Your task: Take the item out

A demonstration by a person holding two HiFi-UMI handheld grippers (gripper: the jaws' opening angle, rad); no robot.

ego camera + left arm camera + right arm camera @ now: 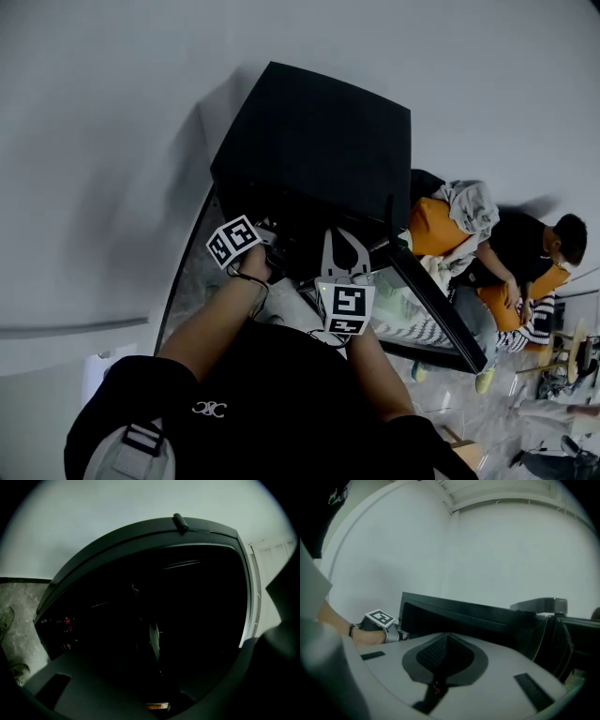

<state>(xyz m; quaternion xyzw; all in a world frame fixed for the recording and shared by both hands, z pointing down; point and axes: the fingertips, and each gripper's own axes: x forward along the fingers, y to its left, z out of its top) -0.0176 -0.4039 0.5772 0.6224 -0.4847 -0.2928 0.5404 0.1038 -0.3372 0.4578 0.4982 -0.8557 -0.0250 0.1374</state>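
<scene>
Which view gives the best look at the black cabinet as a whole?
The head view: the black cabinet shows from above, top and side outlined. The right gripper view catches only its open front, low and oblique; the left gripper view shows its rim and a dark interior, little discernible.

I count one black box (319, 141). Two grippers: the left gripper (274, 247) and the right gripper (344, 246). Two marker cubes (233, 241), one on each gripper. Two people (536, 248) seem to be sitting off to the side, and a third person (272, 394) holds the grippers.
</scene>
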